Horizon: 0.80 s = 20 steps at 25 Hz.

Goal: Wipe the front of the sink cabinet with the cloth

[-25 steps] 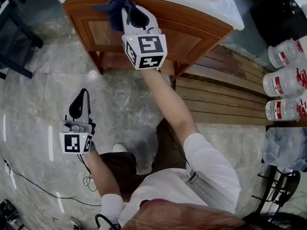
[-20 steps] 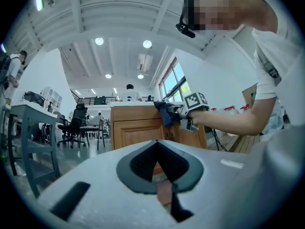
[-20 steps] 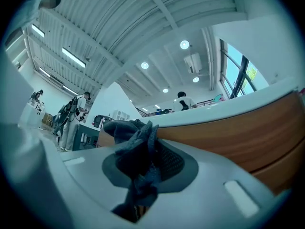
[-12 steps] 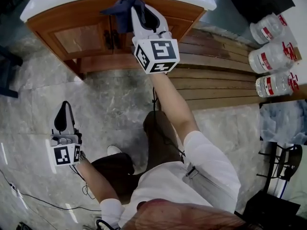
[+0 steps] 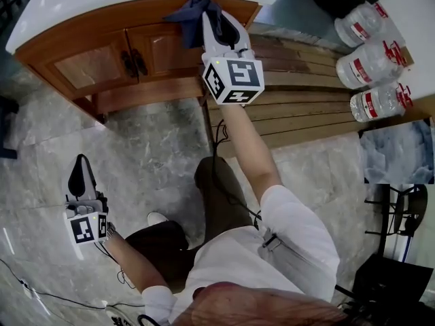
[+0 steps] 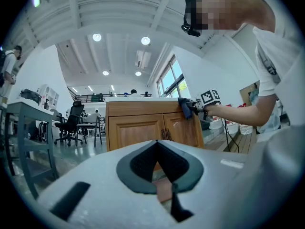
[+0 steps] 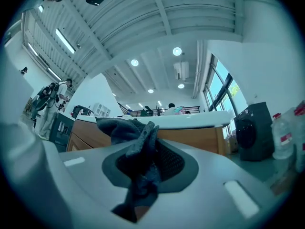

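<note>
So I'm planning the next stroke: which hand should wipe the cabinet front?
Right. The right tongs grip the cloth at the top of the cabinet front, above its right door. The left tongs hang shut and empty, low and well off the cabinet.

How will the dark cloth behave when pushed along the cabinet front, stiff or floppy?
Probably floppy: the cloth bunches and droops between the jaws of the right hand-held gripper. It looks light, so it would likely fold against the cabinet rather than lie flat.
</note>
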Tool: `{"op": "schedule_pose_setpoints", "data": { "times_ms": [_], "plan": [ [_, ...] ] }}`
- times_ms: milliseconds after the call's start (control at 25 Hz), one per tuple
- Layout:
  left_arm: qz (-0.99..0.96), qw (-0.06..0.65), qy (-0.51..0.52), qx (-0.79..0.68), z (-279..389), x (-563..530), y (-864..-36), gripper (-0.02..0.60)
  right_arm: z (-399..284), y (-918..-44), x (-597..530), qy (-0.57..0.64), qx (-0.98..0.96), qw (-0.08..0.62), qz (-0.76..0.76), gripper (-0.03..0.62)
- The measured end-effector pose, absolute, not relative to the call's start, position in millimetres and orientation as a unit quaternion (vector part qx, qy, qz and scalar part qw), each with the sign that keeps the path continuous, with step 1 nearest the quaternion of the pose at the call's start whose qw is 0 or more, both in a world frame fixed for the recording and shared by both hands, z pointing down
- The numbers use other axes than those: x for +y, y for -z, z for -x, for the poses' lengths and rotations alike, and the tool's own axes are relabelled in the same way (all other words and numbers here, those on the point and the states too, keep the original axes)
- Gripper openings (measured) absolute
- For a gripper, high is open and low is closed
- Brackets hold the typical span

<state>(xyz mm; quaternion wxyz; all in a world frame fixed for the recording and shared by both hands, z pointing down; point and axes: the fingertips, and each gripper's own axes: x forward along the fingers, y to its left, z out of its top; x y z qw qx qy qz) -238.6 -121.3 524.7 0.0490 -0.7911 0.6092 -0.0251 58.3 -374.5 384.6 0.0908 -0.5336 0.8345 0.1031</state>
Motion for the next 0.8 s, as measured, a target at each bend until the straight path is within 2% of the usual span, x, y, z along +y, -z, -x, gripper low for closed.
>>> {"op": "schedule_pose_setpoints", "data": {
  "times_ms": [520,800],
  "plan": [
    [0.796,0.050,0.028,0.602,230.2,-126.1,-526.3,0.002,-158.6,-390.0,-382.0,-0.105,0.780,0.082,0.612,0.080],
    [0.798,0.053,0.023,0.600,226.0,-124.2,-525.2,0.001,-165.5,-390.4,-380.6,-0.105,0.776,0.080,0.617,0.067]
  ]
}}
